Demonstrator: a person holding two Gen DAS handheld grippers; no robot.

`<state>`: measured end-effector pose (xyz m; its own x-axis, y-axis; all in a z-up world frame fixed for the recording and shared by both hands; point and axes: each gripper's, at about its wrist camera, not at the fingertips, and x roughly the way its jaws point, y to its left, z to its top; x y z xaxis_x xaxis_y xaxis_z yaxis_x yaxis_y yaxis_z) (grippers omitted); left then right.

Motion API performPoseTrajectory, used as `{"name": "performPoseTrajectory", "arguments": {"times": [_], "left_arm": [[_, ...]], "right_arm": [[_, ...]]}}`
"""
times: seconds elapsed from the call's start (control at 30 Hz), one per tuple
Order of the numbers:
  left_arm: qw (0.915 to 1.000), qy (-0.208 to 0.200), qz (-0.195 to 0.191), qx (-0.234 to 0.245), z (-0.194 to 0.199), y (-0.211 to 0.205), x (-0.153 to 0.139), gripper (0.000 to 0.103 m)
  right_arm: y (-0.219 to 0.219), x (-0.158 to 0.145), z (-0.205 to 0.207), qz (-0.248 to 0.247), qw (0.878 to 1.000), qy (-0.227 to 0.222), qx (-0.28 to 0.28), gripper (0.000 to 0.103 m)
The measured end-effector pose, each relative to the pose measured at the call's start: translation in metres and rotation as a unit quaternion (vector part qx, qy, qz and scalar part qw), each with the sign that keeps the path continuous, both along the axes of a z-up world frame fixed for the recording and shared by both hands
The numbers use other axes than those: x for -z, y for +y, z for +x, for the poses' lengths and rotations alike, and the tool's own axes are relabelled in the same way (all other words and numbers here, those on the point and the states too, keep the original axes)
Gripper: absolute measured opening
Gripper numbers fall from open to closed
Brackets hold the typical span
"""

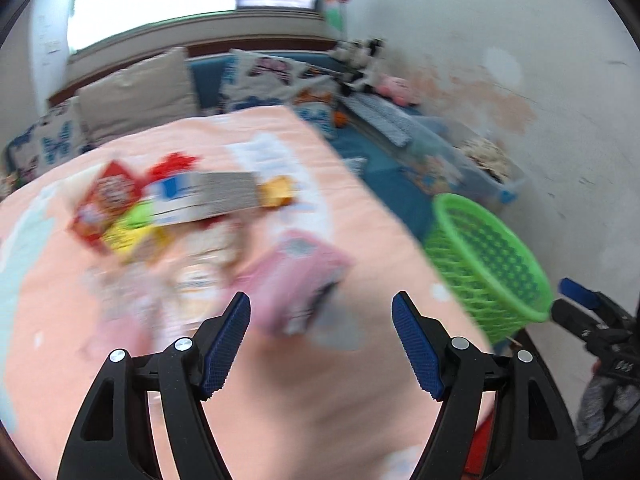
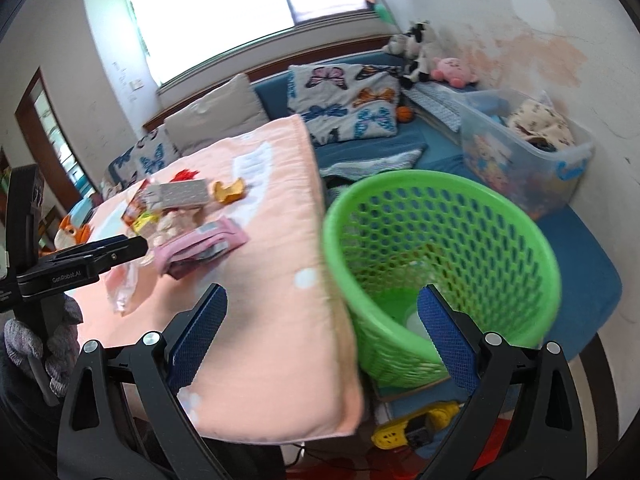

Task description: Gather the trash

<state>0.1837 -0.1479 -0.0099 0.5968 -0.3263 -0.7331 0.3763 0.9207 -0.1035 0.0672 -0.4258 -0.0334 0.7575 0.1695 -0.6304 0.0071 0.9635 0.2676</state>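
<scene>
Right wrist view: green basket (image 2: pixel 440 264) stands just beside the desk (image 2: pixel 272 320) edge, wrappers (image 2: pixel 180 204) piled farther in. Both the left gripper (image 1: pixel 320 344) and right gripper (image 2: pixel 320 336) are spread, empty.

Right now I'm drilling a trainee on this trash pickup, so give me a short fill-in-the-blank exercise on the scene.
1. The mesh wastebasket is coloured ____.
2. The wrappers lie on a ____ cloth.
3. The left gripper has its jaws ____, with nothing between them.
4. The wastebasket stands to the ____ of the cloth in both views.

Missing words: green; pink; open; right
</scene>
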Motion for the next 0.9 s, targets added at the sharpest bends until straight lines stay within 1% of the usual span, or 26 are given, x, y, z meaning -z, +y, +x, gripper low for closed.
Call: {"name": "performPoseTrajectory", "arguments": {"times": [0.07,0.13,0.2,0.33,0.43,0.57,0.67,0.73,0.83,0.87,0.9], "left_arm": [[0.9995,-0.013,0.014,-0.027,0.000,0.022,0.000,0.071],[0.9986,-0.016,0.020,-0.045,0.001,0.041,0.002,0.071],[0.9977,-0.012,0.022,-0.064,0.004,0.065,0.007,0.071],[0.9964,-0.007,0.025,-0.081,0.006,0.096,0.018,0.071],[0.9967,-0.006,0.025,-0.077,0.004,0.107,0.025,0.071],[0.9982,-0.005,0.027,-0.054,0.010,0.114,0.031,0.069],[0.9987,0.003,0.027,-0.042,0.016,0.115,0.037,0.064],[0.9990,0.009,0.025,-0.035,0.020,0.115,0.042,0.063],[0.9992,0.014,0.026,-0.027,0.023,0.116,0.047,0.060],[0.9992,0.017,0.026,-0.025,0.025,0.116,0.049,0.056],[0.9992,0.019,0.026,-0.024,0.026,0.116,0.050,0.055]], "right_arm": [[0.010,-0.001,0.005,-0.002,1.000,0.000,-0.012,0.095],[0.021,-0.002,0.011,-0.002,1.000,0.001,-0.025,0.095],[0.031,-0.001,0.015,-0.004,0.999,0.001,-0.034,0.095],[0.051,0.000,0.024,-0.005,0.998,0.004,-0.055,0.095],[0.061,0.003,0.031,-0.004,0.998,0.009,-0.066,0.095],[0.073,0.006,0.037,-0.007,0.997,0.017,-0.078,0.095],[0.080,0.008,0.038,-0.010,0.996,0.021,-0.084,0.095],[0.083,0.009,0.040,-0.011,0.996,0.023,-0.086,0.095],[0.087,0.010,0.044,-0.013,0.996,0.026,-0.089,0.095],[0.089,0.011,0.045,-0.013,0.995,0.027,-0.091,0.095],[0.091,0.011,0.047,-0.012,0.995,0.029,-0.092,0.095]]}}
